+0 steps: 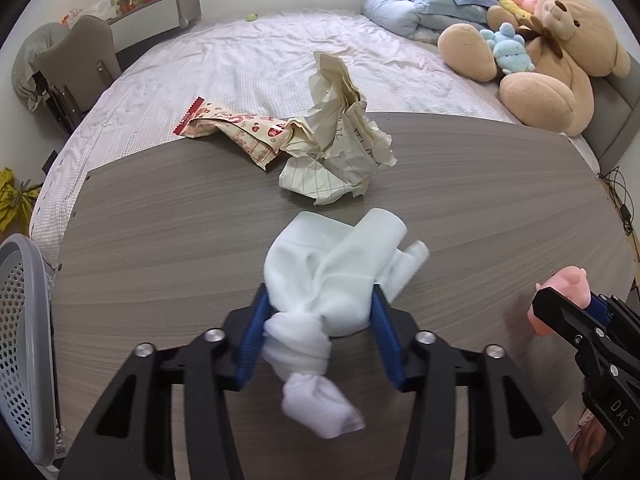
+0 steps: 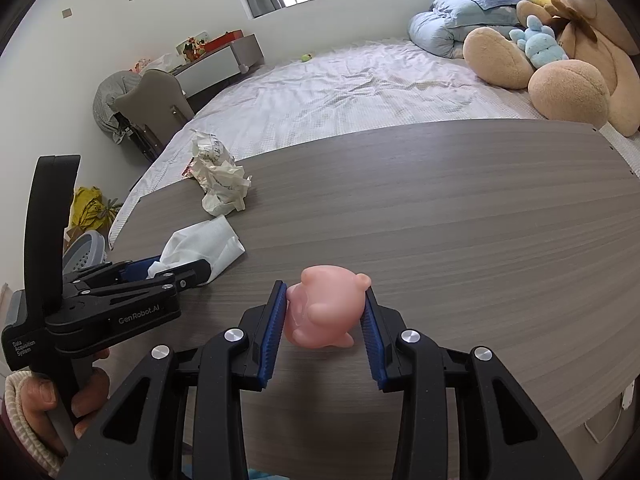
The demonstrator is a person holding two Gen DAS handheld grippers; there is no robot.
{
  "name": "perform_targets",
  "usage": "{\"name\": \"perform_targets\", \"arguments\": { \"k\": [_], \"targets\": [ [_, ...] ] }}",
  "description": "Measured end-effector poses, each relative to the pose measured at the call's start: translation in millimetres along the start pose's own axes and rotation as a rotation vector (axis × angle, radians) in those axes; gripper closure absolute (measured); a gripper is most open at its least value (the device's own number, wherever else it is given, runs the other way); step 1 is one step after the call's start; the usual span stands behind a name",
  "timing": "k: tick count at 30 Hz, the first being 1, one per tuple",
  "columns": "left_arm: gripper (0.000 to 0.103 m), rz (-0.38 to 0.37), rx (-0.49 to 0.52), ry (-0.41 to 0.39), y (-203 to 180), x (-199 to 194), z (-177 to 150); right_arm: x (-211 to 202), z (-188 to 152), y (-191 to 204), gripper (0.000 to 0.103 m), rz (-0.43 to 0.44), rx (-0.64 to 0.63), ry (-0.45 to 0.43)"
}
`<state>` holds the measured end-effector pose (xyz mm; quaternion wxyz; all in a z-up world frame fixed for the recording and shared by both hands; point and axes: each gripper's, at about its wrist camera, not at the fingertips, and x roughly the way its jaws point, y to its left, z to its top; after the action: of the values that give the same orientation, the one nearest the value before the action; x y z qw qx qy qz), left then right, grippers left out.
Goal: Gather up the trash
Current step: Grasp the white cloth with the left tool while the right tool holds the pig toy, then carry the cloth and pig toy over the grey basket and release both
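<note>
My left gripper (image 1: 320,304) is shut on a white tissue wad (image 1: 340,264) that lies on the grey wooden table (image 1: 160,248); its twisted tail hangs between the fingers. A crumpled lined paper (image 1: 340,136) and a red-and-cream snack wrapper (image 1: 232,128) lie at the table's far edge. My right gripper (image 2: 325,312) is shut on a pink rubber pig toy (image 2: 324,304) at the table's near side. The left gripper (image 2: 160,276) with the tissue (image 2: 204,240) shows at the left in the right wrist view. The right gripper's fingers (image 1: 560,312) and the pig (image 1: 568,284) show at the right in the left wrist view.
A grey perforated basket (image 1: 24,336) stands off the table's left edge. Behind the table is a bed (image 1: 260,52) with a blue quilt (image 1: 420,4) and a big teddy bear (image 1: 560,48). A chair (image 1: 76,64) and desk stand at the far left.
</note>
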<state>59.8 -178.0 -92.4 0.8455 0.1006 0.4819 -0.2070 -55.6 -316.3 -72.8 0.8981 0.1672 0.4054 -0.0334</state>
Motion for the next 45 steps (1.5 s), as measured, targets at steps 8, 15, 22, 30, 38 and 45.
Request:
{"name": "perform_targets", "arguments": {
  "k": [8, 15, 22, 30, 38, 45],
  "targets": [
    [0.074, -0.023, -0.014, -0.019, 8, -16, -4, -7, 1, 10, 0.068, 0.004, -0.015, -0.006],
    [0.074, -0.02, -0.057, -0.072, 33, -42, -10, -11, 2, 39, 0.068, 0.01, -0.067, -0.01],
    [0.074, 0.048, -0.126, -0.116, 83, -70, -27, -8, 7, 83, 0.068, 0.061, -0.126, -0.016],
    [0.074, 0.154, -0.224, -0.151, 157, -102, -57, 16, 16, 168, 0.068, 0.176, -0.231, 0.01],
    [0.074, 0.235, -0.36, -0.162, 237, -123, -83, 41, 22, 261, 0.068, 0.283, -0.364, 0.046],
    [0.074, 0.295, -0.442, -0.161, 290, -134, -101, 60, 26, 330, 0.068, 0.357, -0.452, 0.07]
  ]
}}
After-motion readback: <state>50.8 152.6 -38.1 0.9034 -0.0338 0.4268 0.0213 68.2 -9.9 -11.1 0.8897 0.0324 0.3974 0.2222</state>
